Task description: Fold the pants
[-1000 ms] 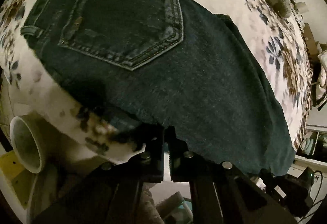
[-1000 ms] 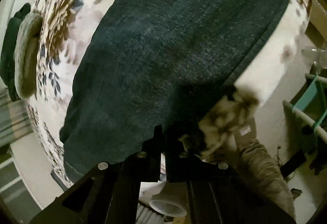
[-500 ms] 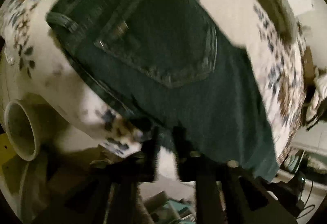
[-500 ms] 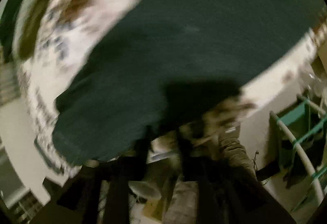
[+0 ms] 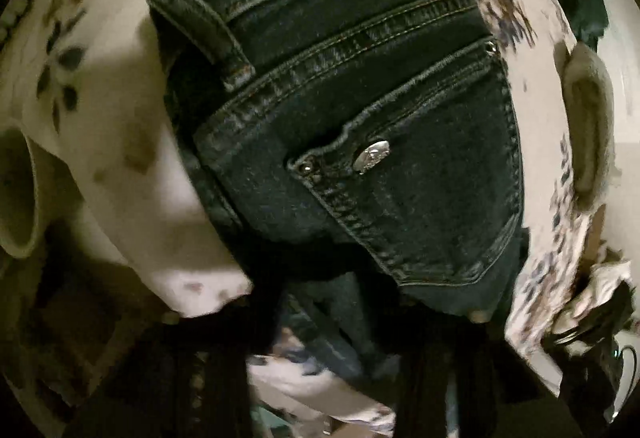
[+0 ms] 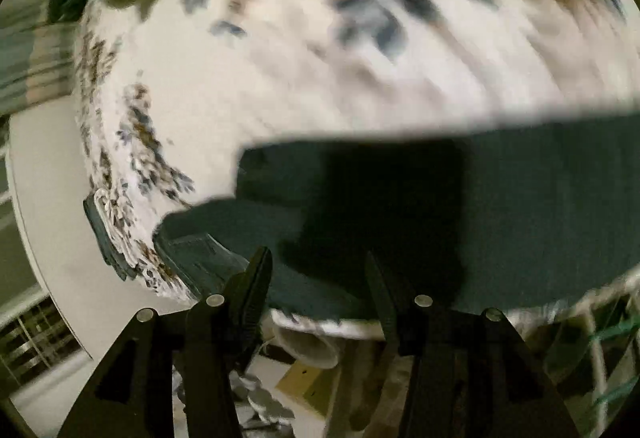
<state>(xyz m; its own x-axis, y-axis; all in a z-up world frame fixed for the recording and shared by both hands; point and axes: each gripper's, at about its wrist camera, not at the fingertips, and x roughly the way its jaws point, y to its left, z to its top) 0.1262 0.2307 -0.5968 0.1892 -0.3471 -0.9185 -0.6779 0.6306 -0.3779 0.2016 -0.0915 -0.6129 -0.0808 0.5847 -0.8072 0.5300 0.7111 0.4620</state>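
Dark denim pants [image 5: 360, 118] lie folded on a floral white bedspread [image 5: 120, 158]. The left wrist view shows the waistband, a belt loop and a back pocket with a metal rivet close up. My left gripper [image 5: 332, 350] is dark and blurred at the bottom, its fingers spread apart with a fold of denim between them. In the right wrist view the pants [image 6: 500, 218] are a dark band across the lower half. My right gripper [image 6: 318, 278] is open and empty just above the pants' near edge.
An olive cushion [image 5: 588, 126] lies on the bedspread at the right. A white round pipe end [image 5: 16, 194] shows at the left below the bed edge. Striped fabric [image 6: 28, 50] and floor clutter [image 6: 260, 398] lie beyond the bed.
Both grippers were shut on the pants' edge and have opened. Both have moved forward over the bed; the left view now sits close over the waistband and pocket.
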